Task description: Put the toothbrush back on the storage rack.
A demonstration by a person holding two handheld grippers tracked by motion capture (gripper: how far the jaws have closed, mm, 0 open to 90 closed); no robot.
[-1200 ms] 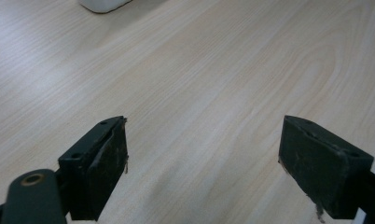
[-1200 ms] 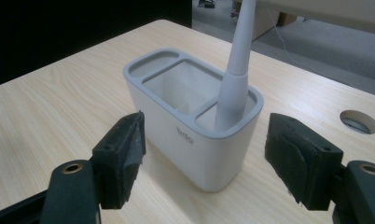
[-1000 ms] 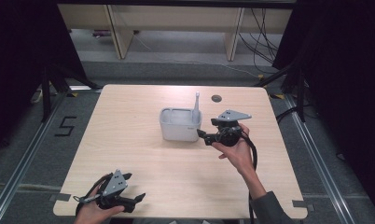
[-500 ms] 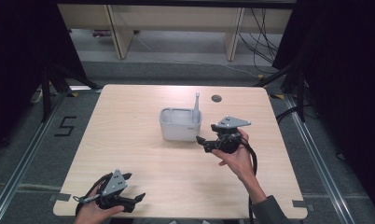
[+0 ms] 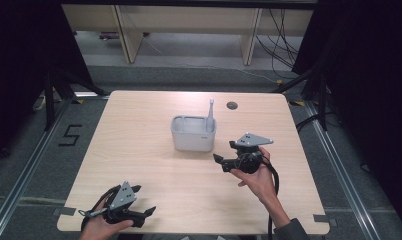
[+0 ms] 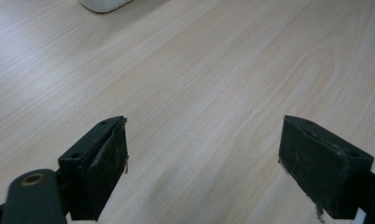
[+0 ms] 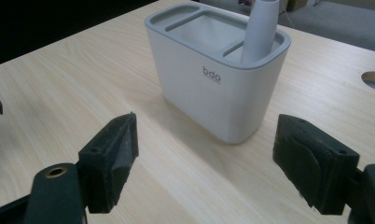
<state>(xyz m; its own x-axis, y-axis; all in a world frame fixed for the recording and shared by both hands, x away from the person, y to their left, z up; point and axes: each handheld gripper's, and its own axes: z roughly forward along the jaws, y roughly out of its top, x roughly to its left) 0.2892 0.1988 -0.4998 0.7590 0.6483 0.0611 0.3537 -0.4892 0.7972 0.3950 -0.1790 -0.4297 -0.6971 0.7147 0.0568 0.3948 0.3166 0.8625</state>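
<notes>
At the lower left of the high view I see my left gripper [image 5: 148,212] held low over the near edge of the light wooden table [image 5: 139,150], its grey three-cornered plate on top. In the left gripper view its two black jaws stand wide apart with bare wood grain between them, and a corner of a white object sits at the upper left of that frame.

In the middle of the high view, slightly above centre, stands a white desk organiser [image 5: 193,133] with a grey rim. A slim grey stick-like handle [image 5: 210,116] rises upright from its right end. In the right gripper view the organiser [image 7: 218,74] fills the upper centre; it has a large middle compartment and narrow slots at either end, and the handle [image 7: 262,28] stands in one narrow end slot. Small grey lettering marks its front wall.

To the right of centre, my right gripper [image 5: 220,161] hovers just beside the organiser's lower right corner, apart from it, jaws spread wide and pointing left. A round dark grommet hole [image 5: 232,105] sits in the table above.
</notes>
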